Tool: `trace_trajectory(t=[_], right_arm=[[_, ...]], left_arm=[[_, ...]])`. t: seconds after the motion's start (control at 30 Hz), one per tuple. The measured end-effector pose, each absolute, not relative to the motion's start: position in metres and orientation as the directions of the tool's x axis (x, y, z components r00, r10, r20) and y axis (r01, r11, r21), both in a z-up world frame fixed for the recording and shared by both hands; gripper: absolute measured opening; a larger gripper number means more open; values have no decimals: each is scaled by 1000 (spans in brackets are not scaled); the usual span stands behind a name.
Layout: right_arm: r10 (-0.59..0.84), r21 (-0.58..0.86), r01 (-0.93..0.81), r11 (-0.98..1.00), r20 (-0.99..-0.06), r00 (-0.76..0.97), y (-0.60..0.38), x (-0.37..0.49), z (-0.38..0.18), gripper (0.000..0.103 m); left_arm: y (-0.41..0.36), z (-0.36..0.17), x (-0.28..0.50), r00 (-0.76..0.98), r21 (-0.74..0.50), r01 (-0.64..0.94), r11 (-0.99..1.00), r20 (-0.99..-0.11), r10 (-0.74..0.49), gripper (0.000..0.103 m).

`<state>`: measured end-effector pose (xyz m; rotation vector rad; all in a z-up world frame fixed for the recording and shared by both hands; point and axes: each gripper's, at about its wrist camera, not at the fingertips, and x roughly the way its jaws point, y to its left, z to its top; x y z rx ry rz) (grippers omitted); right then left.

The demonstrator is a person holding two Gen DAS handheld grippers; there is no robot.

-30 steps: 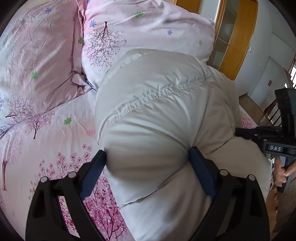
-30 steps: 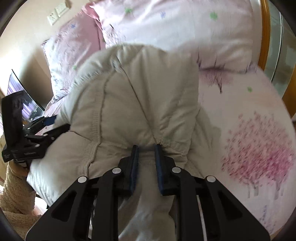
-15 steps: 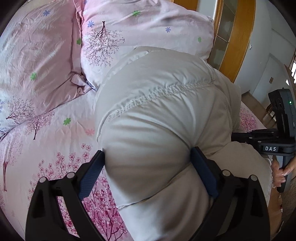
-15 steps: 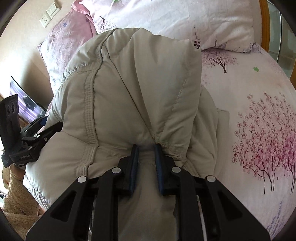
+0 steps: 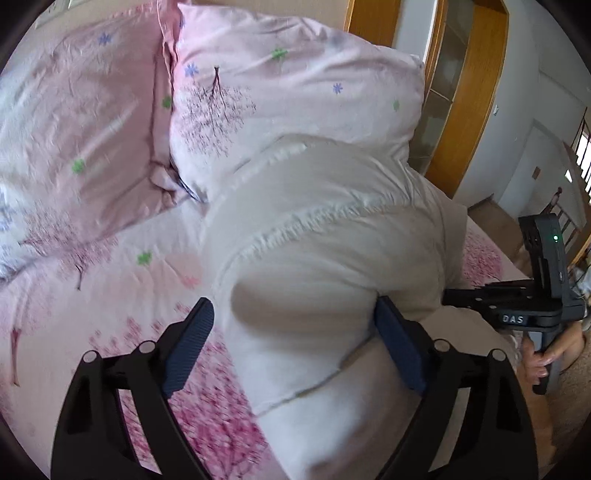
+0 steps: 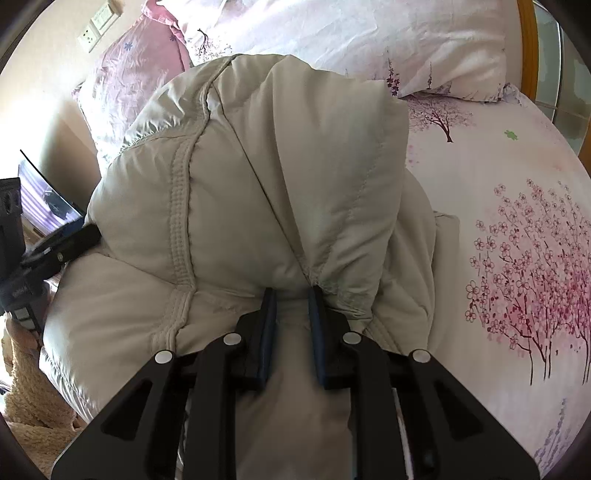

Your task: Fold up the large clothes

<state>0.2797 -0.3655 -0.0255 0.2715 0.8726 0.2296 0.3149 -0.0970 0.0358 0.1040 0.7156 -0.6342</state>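
Observation:
A puffy cream padded jacket (image 5: 321,240) lies bunched on the pink floral bed; it also fills the right wrist view (image 6: 258,177). My left gripper (image 5: 295,314) stands wide apart with a thick fold of the jacket bulging between its blue pads; the left pad looks just clear of the fabric. My right gripper (image 6: 291,295) is shut on a pinch of the jacket at a seam, the fabric gathered between its narrow-set pads. Each gripper shows at the edge of the other's view, the right one (image 5: 517,306) and the left one (image 6: 55,247).
Two pink floral pillows (image 5: 288,85) lie at the head of the bed, just beyond the jacket. The floral sheet (image 6: 517,240) stretches to the right. A wooden door frame (image 5: 469,92) stands beyond the bed. A screen (image 6: 44,199) and a wall socket (image 6: 98,26) are at the left.
Both grippers have lifted and carried the jacket fold toward the pillows. The right gripper stays shut on its pinch; the left jaws stay wide around the bulge.

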Motion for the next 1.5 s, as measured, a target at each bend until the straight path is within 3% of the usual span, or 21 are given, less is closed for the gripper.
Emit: trace_trajectory(t=[0.37,0.53,0.63,0.83,1.03,1.2,1.5], right_arm=[[275,273,-102,957,-735,620,-364,270,-2,18],[253,288,-75,955,-652,715,-384,270,46,20],[244,268,-84,960,-648,721,-379,288,59,23],[181,175,-64,983,-812,555,-362,348,26,26],[150,131,-73,989,-866,476,-358,359,13,26],[106,81,-70,994,-830,548,-355,334,23,29],[201,205,-73,976,-718,666,-363,254,49,34]], left_arm=[[-106,12,322,562,-79,554,829,-699,-442,95],[-105,10,326,547,-104,552,827,-704,-453,95],[-106,10,325,556,-92,551,830,-701,-447,96],[-108,11,325,563,-93,555,827,-689,-456,96],[-110,11,324,577,-85,556,827,-677,-457,96],[-108,12,320,595,-63,552,831,-669,-446,96],[-106,14,318,613,-56,536,842,-660,-434,96]])
